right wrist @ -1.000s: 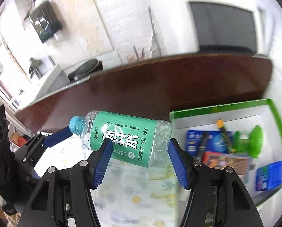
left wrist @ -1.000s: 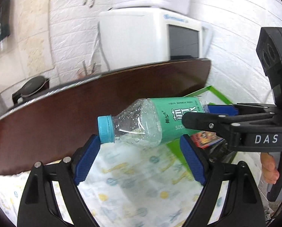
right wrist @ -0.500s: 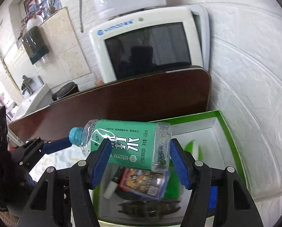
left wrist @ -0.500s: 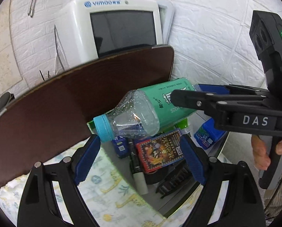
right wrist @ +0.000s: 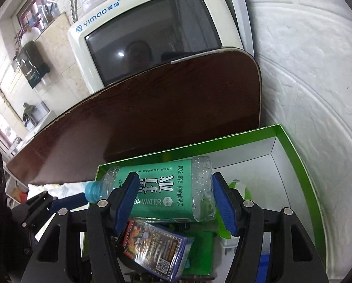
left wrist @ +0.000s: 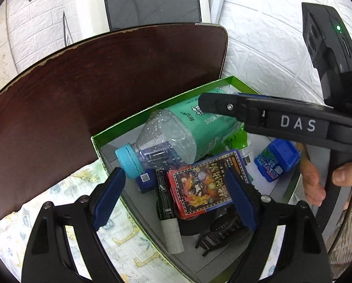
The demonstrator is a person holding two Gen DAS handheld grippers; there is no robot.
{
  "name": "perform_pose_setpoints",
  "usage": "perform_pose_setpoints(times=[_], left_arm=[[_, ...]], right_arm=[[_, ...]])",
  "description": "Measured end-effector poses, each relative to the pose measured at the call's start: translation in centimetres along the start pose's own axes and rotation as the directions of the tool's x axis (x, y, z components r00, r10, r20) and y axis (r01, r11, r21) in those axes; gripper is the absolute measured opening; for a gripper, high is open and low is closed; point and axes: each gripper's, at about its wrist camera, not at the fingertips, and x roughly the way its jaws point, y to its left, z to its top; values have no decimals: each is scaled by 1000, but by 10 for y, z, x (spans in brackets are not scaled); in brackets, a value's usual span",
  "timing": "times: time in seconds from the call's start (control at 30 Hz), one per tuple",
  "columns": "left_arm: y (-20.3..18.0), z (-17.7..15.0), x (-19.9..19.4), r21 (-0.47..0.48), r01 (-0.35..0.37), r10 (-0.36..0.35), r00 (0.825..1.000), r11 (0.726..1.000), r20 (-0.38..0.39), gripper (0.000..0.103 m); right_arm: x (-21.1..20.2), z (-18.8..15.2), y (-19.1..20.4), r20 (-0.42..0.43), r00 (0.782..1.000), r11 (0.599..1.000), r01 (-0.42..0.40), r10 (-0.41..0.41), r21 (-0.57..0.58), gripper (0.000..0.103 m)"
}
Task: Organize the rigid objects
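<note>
A clear water bottle (right wrist: 161, 191) with a green label and a blue cap (left wrist: 126, 162) hangs on its side just above the open green box (right wrist: 294, 146). My right gripper (right wrist: 174, 200) is shut on its labelled body, one blue pad on each side. In the left wrist view, one of the right gripper's fingers (left wrist: 223, 105) lies across the label. My left gripper (left wrist: 174, 198) is open below the bottle's neck. The cap is close to its left pad (left wrist: 110, 195), and I cannot tell whether they touch.
The box's near wall (left wrist: 110, 141) stands beside a patterned cloth (left wrist: 119, 235). Inside lie a red and blue card pack (left wrist: 204, 184), a marker (left wrist: 171, 233), a black hair clip (left wrist: 220, 235) and a small blue container (left wrist: 276, 160). A dark wooden board (left wrist: 93, 89) stands behind, a white wall to the right.
Both grippers have moved right and slightly down, carrying the bottle from above the patterned cloth to above the green box. The grip on the bottle looks unchanged.
</note>
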Motion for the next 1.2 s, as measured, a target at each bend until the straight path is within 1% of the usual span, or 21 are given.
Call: perform_pose_setpoints(times=[0.13,0.2,0.33,0.4,0.57,0.7,0.8,0.9,0.93,1.0,1.07,1.2], left_arm=[[-3,-2,1,-1,-9,9,1000,1000,2,85],[-6,-4,-1,3,-17,17,1000,1000,9,86],[-12,-7,-9,20,-67,66,997,998,31,86],[-15,-8,-15,22,-81,80,996,996,42,86],[-20,-15,-42,8,-108,107,991,994,81,86],[-24,-20,-67,-15,-134,135,983,991,127,86],[-29,-29,-90,-33,-155,158,973,987,169,86],[-34,-41,-113,-60,-179,188,959,982,211,86],[-36,-46,-119,-63,-177,186,957,982,221,86],[-38,-59,-132,-82,-168,183,953,982,242,86],[-40,-70,-136,-102,-150,171,953,983,250,87],[-50,-96,-144,-96,-133,153,959,986,238,87]], right_arm=[[2,-1,4,-11,1000,1000,10,-10,-9,65],[-1,-3,6,-5,999,999,33,-33,-15,65],[-12,-5,7,13,999,999,46,-46,-7,65],[-19,-5,9,26,998,998,54,-54,-9,65],[-44,-10,17,47,996,996,82,-81,-26,65],[-71,-19,24,68,992,994,111,-109,-23,65],[-97,-31,30,92,988,992,127,-126,-8,65],[-122,-45,38,122,980,988,157,-156,5,66],[-129,-51,42,134,976,985,173,-172,2,66],[-141,-65,51,153,966,977,213,-209,-10,72],[-151,-80,55,159,958,970,242,-237,-12,72],[-169,-113,59,140,959,969,246,-246,16,72]])
